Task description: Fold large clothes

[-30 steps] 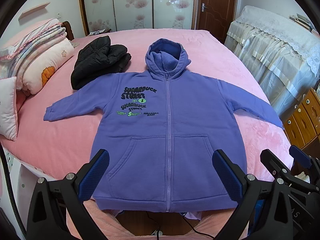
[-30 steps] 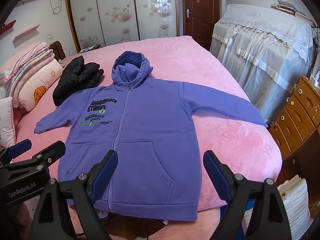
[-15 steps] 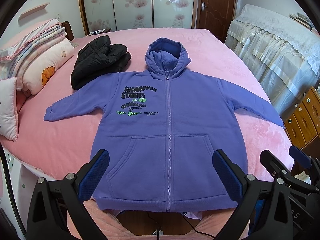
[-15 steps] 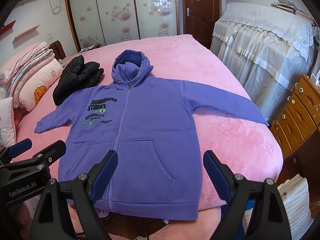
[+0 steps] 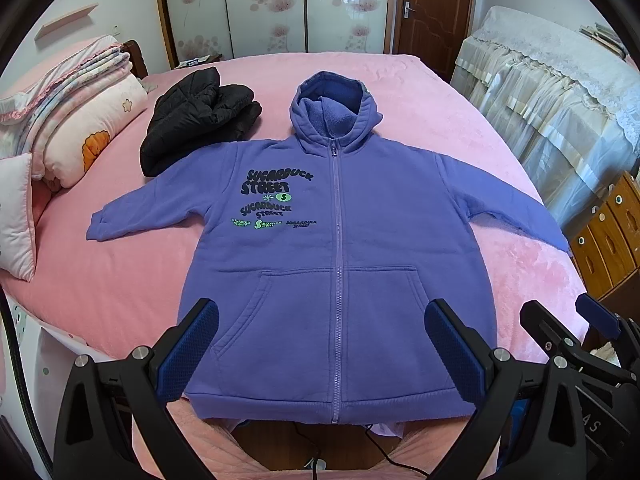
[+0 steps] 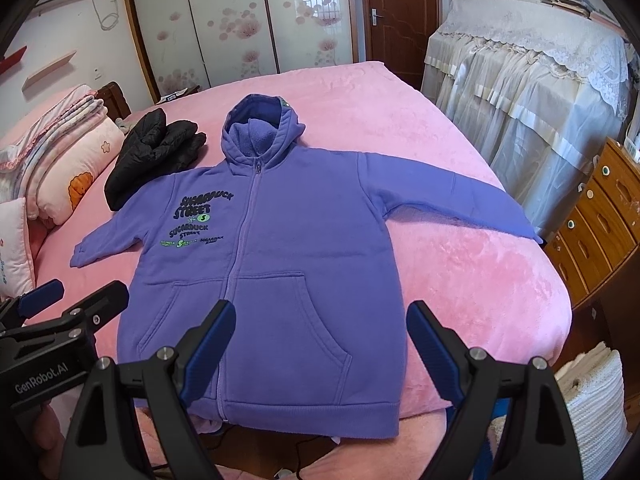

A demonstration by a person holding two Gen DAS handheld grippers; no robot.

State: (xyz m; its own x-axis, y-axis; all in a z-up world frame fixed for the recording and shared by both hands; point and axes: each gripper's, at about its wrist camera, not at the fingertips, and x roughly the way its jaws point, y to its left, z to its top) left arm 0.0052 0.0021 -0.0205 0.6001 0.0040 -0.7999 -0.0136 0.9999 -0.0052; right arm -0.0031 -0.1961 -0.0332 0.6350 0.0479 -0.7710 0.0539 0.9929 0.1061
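A purple zip hoodie [image 5: 336,248] lies flat, front up, on the pink bed [image 5: 120,288], sleeves spread out to both sides, hood at the far end, hem at the near edge. It also shows in the right wrist view [image 6: 280,264]. My left gripper [image 5: 320,344] is open and empty, hovering above the hem. My right gripper [image 6: 320,344] is open and empty, above the hem's right half. The right gripper shows at the right edge of the left wrist view [image 5: 580,344]. The left gripper shows at the left edge of the right wrist view [image 6: 60,320].
A folded black padded jacket [image 5: 196,120] lies at the far left by the hoodie's shoulder. Folded quilts and pillows [image 5: 72,120] are stacked at the left. A wooden drawer chest [image 6: 600,216] and lace-covered furniture [image 6: 528,80] stand to the right of the bed.
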